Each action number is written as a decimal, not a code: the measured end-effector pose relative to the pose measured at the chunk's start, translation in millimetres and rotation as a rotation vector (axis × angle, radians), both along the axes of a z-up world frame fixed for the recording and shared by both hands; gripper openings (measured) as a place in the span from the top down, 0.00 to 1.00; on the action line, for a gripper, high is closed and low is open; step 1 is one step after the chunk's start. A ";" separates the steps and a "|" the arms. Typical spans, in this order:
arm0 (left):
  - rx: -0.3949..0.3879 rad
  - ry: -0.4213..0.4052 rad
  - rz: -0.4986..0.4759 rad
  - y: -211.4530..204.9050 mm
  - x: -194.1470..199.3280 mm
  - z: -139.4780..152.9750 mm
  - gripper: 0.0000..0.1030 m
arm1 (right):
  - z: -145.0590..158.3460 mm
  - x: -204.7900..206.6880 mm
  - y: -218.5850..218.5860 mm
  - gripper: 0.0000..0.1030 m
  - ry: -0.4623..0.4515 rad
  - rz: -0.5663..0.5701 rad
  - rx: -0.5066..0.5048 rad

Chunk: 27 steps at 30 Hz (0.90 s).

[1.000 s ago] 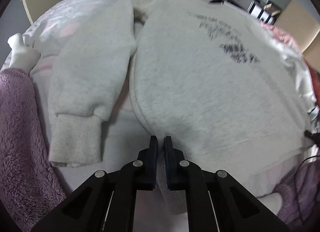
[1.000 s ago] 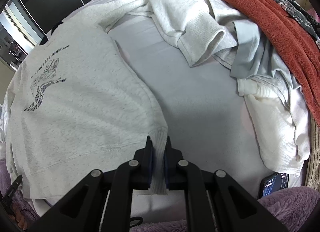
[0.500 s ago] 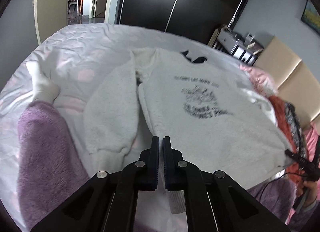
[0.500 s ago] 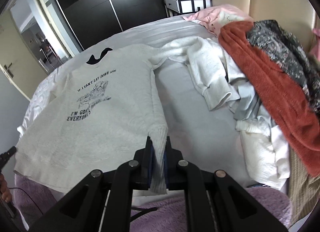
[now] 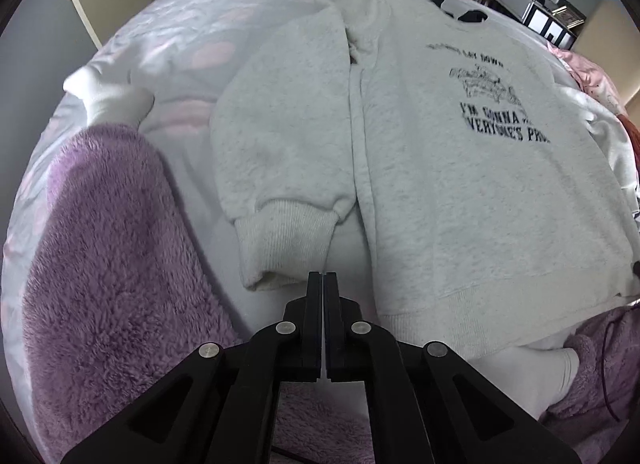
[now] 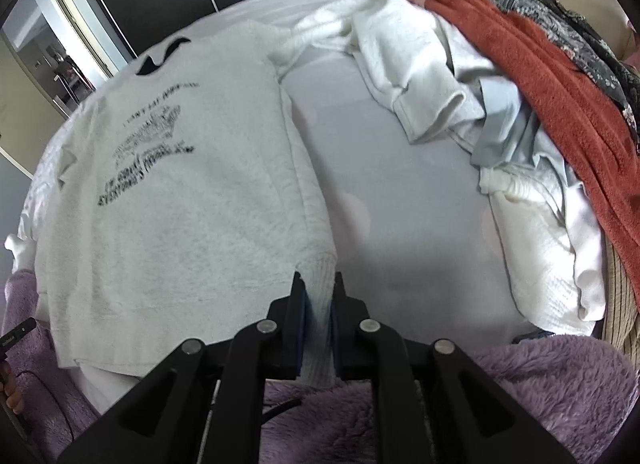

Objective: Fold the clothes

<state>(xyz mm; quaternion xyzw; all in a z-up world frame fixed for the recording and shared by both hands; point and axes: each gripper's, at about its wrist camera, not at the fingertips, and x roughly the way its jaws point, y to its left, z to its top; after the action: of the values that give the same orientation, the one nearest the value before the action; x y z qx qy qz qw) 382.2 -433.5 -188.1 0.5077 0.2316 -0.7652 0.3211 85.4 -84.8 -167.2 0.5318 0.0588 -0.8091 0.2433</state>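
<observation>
One sweatshirt — one hem corner between the right gripper — one bed.

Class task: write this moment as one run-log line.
stage: sweatshirt flat on bed | left gripper: shut, empty | right gripper: jaws just opening, hem corner between them | sleeves: unfolded

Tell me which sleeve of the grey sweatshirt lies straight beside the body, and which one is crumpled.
The left-side sleeve lies straight beside the sweatshirt body, cuff toward the closed left gripper. The other sleeve is crumpled against the clothes pile.
</observation>
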 end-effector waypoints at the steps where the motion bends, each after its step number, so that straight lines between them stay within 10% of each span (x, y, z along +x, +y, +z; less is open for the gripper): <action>1: -0.010 0.009 -0.006 -1.6 -0.5 4.1 0.94 | 4.4 2.8 0.5 0.88 0.019 0.002 -0.024; 6: -0.111 -0.028 -0.053 -12.1 -13.9 16.2 0.59 | 29.1 12.5 -6.5 0.86 0.125 0.020 -0.140; 12: -0.143 -0.163 -0.127 -15.4 -37.7 -8.1 0.59 | 65.0 21.8 -12.9 0.73 0.349 -0.044 -0.189; 27: -0.131 -0.358 -0.160 -16.5 -61.8 -86.3 0.55 | 2.7 1.8 -32.1 0.66 0.236 -0.025 -0.131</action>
<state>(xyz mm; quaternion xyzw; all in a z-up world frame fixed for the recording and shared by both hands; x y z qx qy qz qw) 320.4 -449.9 -274.5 0.6304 0.0795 -0.6993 0.3275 87.2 -116.9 -164.5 0.4166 0.0277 -0.8710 0.2589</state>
